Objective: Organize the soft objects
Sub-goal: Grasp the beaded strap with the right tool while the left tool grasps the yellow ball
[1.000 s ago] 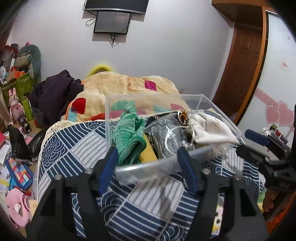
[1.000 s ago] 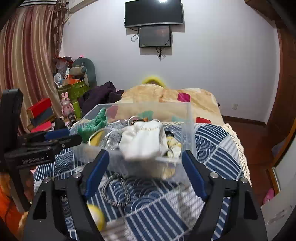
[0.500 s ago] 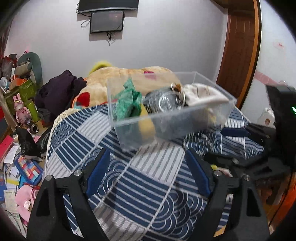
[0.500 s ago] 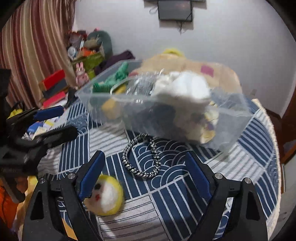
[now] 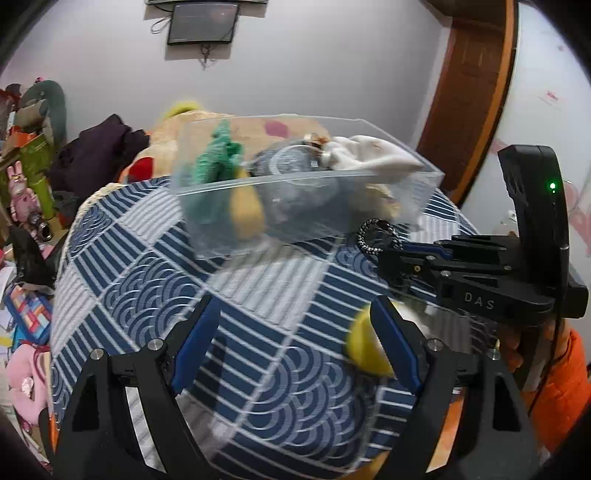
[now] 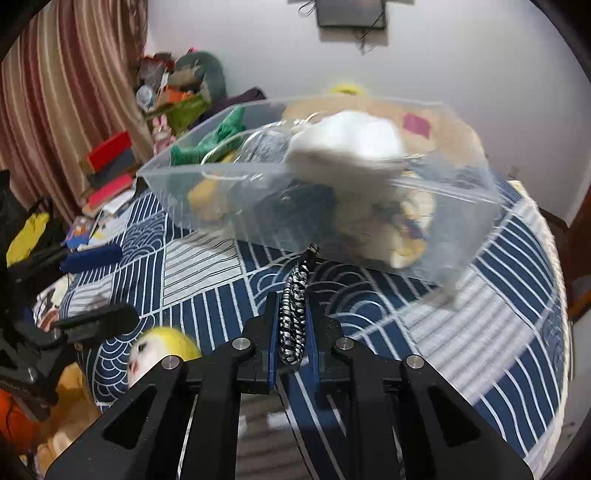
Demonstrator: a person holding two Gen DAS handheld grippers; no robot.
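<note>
While the right gripper [image 6: 291,328] pinches a cord [image 6: 294,310], the left gripper [image 5: 295,343] gapes wide above the blue cloth [image 5: 155,280]; bin [image 5: 295,192] mid-table, monitor [image 5: 202,23] on wall.

Right tongs [image 6: 291,332] closed, blue pads clamped on a braided cord [image 6: 293,310] that sticks out forward between them. In the left view the right tongs [image 5: 391,251] reach in from the right side, roughly level. Left tongs [image 5: 295,343] spread wide, nothing between the 2 fingers [image 5: 195,343], held low and pointing forward.
</note>
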